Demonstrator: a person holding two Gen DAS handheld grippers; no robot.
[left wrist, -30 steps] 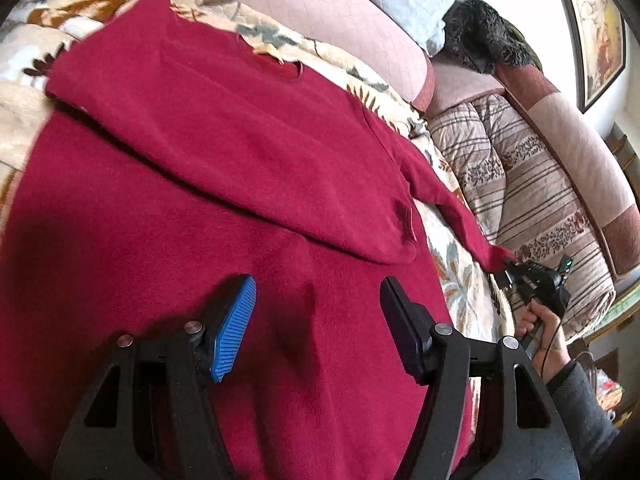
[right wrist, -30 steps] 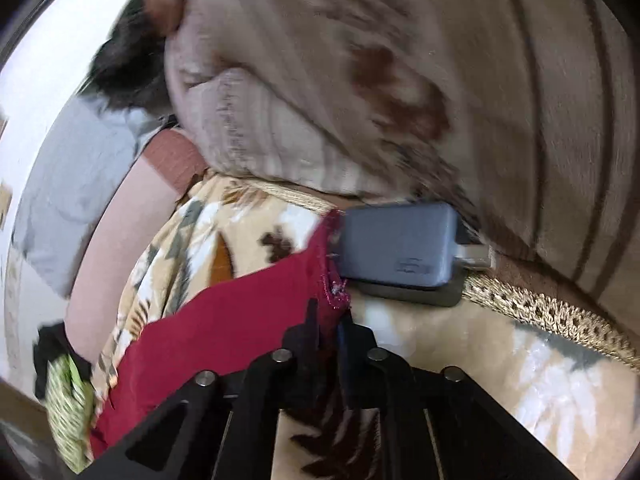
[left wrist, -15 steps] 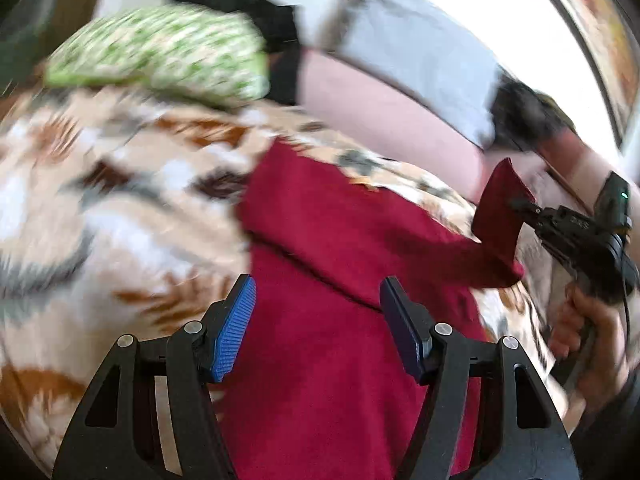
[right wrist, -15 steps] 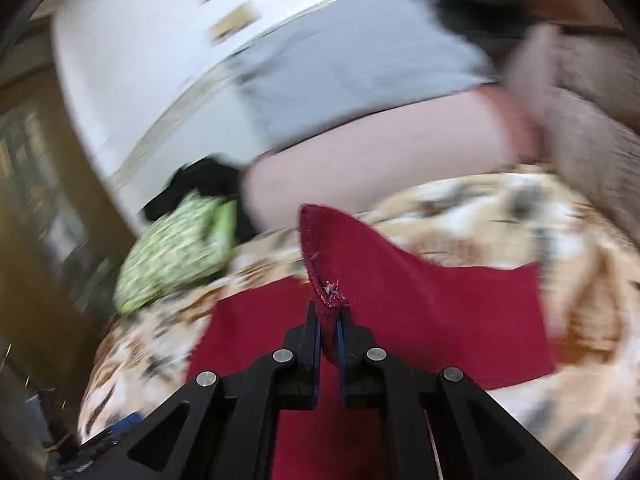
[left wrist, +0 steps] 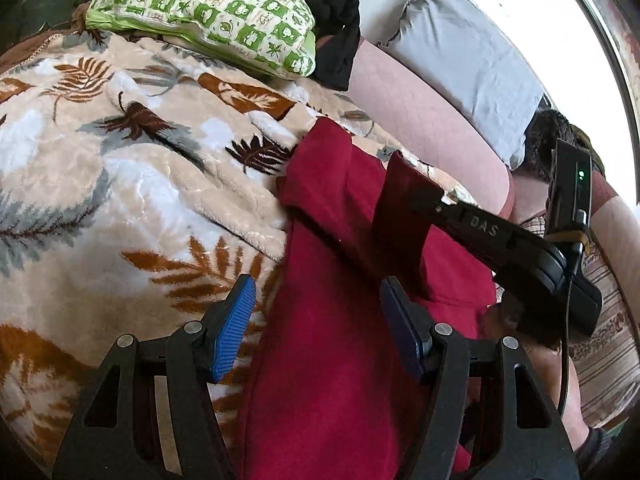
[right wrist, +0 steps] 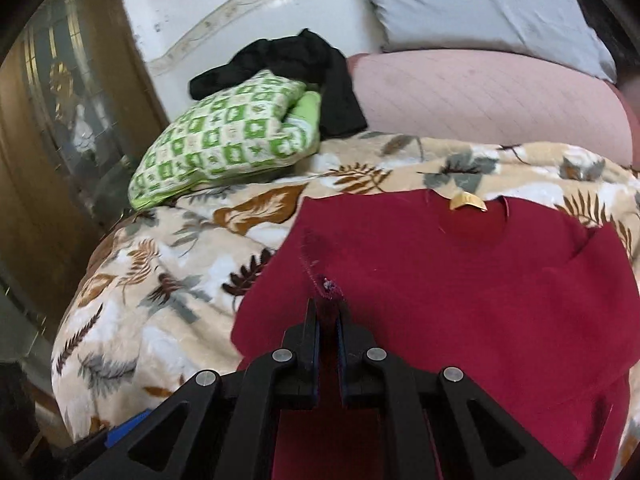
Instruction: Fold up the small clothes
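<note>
A dark red sweater (right wrist: 460, 280) lies on a leaf-patterned blanket (right wrist: 160, 292), neck towards the far cushions. My right gripper (right wrist: 329, 312) is shut on the cuff of the sweater's sleeve (right wrist: 324, 284) and holds it over the sweater's body, near its left edge. In the left wrist view the right gripper (left wrist: 424, 200) comes in from the right with the lifted sleeve (left wrist: 400, 208) in its jaws. My left gripper (left wrist: 316, 312) is open and empty, low over the sweater's (left wrist: 332, 360) left edge and the blanket (left wrist: 120, 200).
A green checked pillow (left wrist: 208, 12) and a black garment (left wrist: 336, 12) lie at the blanket's far end. A pink bolster (right wrist: 500, 96) and a grey pillow (right wrist: 480, 4) line the back. A striped cushion (left wrist: 612, 344) sits at the right.
My right gripper has carried the sleeve cuff from the sweater's far right side, by a grey charger, across over the body to the left. My left gripper has swung left, staying open.
</note>
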